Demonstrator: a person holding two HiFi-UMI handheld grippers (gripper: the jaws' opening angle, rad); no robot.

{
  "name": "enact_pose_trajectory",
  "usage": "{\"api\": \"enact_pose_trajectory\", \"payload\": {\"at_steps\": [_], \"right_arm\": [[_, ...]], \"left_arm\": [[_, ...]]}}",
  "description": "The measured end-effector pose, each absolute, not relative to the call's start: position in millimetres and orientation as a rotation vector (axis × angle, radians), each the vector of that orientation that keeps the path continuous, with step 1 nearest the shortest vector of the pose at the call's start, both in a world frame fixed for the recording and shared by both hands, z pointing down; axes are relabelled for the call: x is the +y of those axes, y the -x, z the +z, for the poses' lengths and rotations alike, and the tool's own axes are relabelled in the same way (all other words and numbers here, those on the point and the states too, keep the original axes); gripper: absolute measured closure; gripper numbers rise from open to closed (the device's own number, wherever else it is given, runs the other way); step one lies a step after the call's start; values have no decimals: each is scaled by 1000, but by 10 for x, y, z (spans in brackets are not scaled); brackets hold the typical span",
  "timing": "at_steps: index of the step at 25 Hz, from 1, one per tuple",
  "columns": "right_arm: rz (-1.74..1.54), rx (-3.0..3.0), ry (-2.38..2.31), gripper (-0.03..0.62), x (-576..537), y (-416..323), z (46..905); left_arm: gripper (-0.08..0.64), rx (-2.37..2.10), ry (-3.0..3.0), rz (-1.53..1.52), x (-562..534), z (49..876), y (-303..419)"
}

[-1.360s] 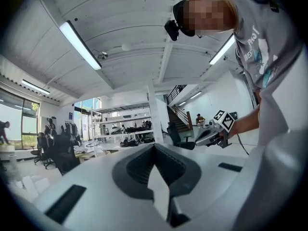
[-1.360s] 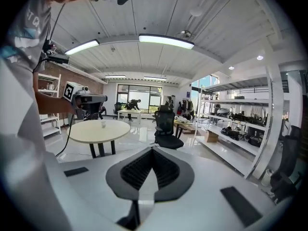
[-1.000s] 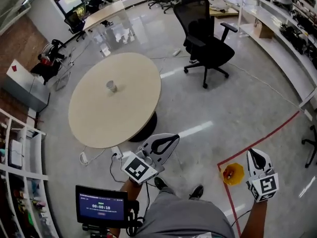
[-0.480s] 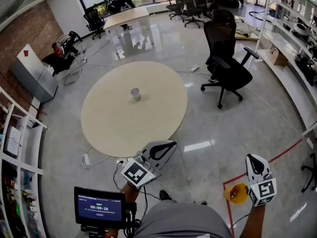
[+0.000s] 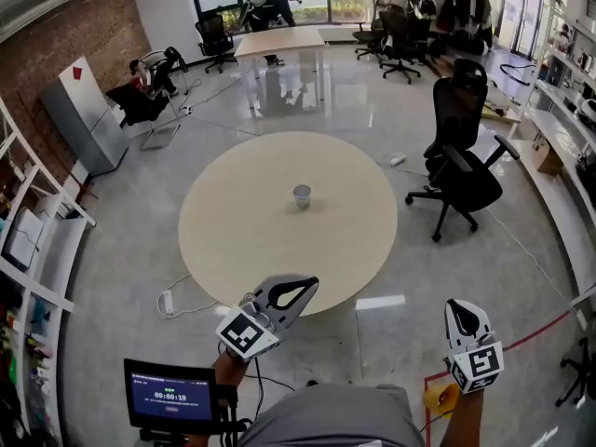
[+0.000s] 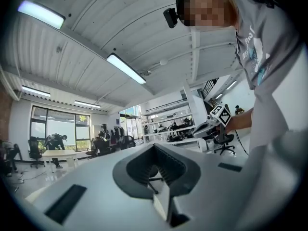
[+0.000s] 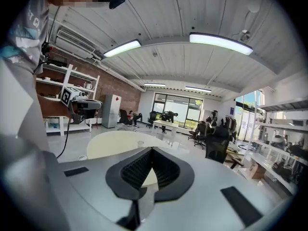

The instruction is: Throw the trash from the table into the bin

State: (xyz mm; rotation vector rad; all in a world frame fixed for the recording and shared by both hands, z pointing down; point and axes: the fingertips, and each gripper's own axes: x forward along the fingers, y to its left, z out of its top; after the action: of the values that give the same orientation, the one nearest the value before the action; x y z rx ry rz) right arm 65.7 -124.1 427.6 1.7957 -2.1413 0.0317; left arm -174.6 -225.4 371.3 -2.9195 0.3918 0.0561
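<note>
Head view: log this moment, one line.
cup: on table, untouched | left claw: shut, empty | right claw: shut, empty | bin: on floor

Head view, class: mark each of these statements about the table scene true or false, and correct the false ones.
1. One cup stands on the round table. True.
2. The left gripper holds the cup. False: its jaws are together with nothing between them, and the cup stands alone near the middle of the table.
3. The yellow bin sits on the table. False: it is on the floor at the lower right, below the right gripper.
4. A black office chair stands to the right of the table. True.
5. The right gripper is shut and empty. True.
</note>
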Motion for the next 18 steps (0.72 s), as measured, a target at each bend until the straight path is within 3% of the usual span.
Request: {"api": "enact_pose_trajectory", "payload": {"at_steps": [7,18], "right_arm": [[2,-2267,-1541,584,-2268,-277,4428],[15,-2541,-1062,561,-4696,1098,4659]], "left_arm": [[517,663,2917,40,-2759,3985,2256],[517,1151,2857,-83,-3875,4225,3304]]}}
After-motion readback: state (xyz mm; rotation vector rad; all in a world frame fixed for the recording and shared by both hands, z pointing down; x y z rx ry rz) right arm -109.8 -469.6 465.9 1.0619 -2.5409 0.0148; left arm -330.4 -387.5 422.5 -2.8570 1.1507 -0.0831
